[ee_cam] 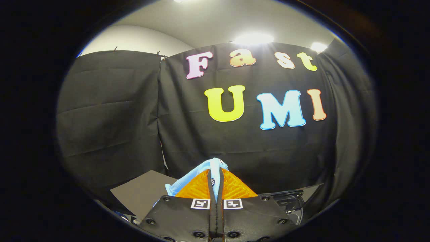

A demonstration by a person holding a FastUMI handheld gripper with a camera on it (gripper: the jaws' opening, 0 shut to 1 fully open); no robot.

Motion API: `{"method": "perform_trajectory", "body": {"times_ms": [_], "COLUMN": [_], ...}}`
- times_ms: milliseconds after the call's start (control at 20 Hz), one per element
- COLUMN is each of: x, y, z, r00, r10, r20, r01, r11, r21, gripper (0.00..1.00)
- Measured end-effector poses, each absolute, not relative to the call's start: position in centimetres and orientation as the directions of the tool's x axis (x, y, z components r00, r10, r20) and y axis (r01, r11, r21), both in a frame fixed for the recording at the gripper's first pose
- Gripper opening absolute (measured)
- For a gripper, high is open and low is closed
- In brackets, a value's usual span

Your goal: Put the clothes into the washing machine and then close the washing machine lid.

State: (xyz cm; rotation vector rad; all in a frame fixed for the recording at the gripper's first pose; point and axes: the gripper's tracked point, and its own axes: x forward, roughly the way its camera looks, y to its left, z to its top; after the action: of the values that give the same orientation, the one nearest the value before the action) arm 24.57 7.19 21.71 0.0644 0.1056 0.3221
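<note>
We hold the gripper (215, 174) clenched on pale blue clothes (210, 166), lifted (carry step, we judge); next, lower into the washing machine (289, 201).

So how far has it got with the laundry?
Partway, it seems. The tool is shut on a light blue cloth, raised in front of the black booth wall. Dropping it into the washing machine and closing the lid remain. A dark rounded part sits beyond the fingers; I can't identify it.

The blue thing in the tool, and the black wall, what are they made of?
The blue thing looks like soft, matte fabric: it bunches and folds where the tool pinches it. The wall looks like thin, dull cloth; it hangs in creases from clips.
</note>
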Motion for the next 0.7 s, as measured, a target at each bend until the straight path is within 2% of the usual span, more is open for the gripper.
{"method": "perform_trajectory", "body": {"times_ms": [500,700], "x": [24.1,24.3], "y": [-0.7,-2.7], "z": [18.9,15.4], "r00": [0.967,0.964], "r10": [0.209,0.172], "r20": [-0.145,-0.203], "r01": [-0.2,-0.167], "r11": [0.977,0.985], "r21": [0.08,0.039], "gripper": [0.01,0.01]}}
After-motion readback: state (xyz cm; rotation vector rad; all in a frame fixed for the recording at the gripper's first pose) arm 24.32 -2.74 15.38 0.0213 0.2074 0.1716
